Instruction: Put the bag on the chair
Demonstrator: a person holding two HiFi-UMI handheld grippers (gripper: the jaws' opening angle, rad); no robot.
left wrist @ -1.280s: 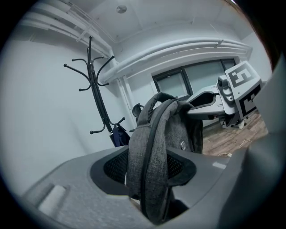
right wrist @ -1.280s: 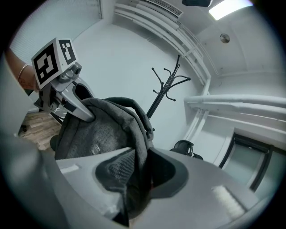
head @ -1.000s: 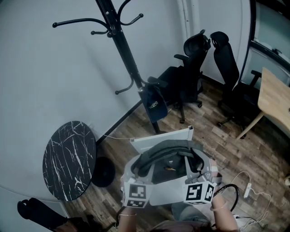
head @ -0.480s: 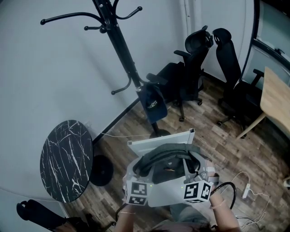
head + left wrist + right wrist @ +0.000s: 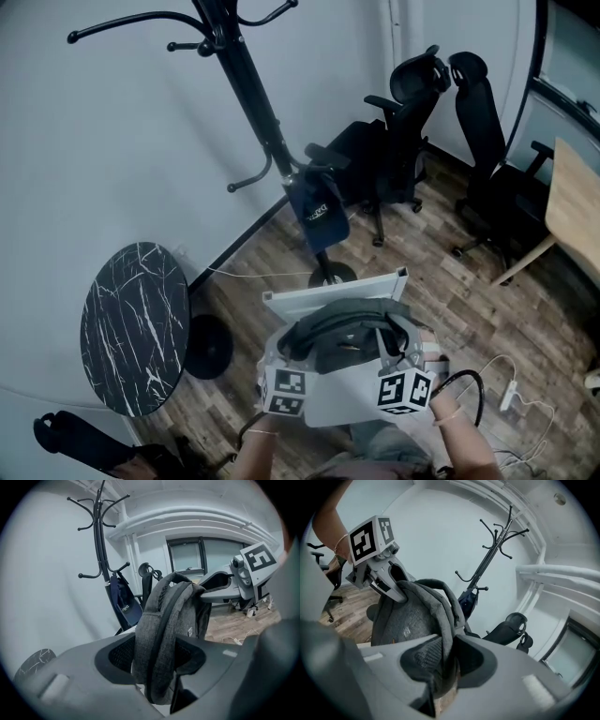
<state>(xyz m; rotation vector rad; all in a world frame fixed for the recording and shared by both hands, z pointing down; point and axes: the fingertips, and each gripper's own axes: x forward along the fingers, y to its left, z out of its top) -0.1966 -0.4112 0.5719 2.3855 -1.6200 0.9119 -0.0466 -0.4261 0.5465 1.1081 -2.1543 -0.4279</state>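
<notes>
A grey backpack (image 5: 345,339) hangs between my two grippers, just above the seat of a white chair (image 5: 335,293) whose backrest stands behind it. My left gripper (image 5: 284,359) is shut on the bag's padded left edge; in the left gripper view that grey strap (image 5: 158,634) fills the gap between the jaws of the left gripper (image 5: 157,657). On the other side, my right gripper (image 5: 412,356) is shut on grey fabric. The right gripper view shows the bag (image 5: 405,620) pinched in the right gripper (image 5: 440,662), with the left gripper (image 5: 391,587) across from it.
A black coat stand (image 5: 251,103) with a dark blue bag (image 5: 317,214) hanging on it rises behind the chair. Two black office chairs (image 5: 398,141) stand at the back right, beside a wooden table (image 5: 574,202). A round black marble table (image 5: 136,323) is at the left. Cables (image 5: 506,394) lie on the floor.
Both grippers have sunk together with the backpack, bringing it lower in front of the white chair's backrest. The grips look the same.
</notes>
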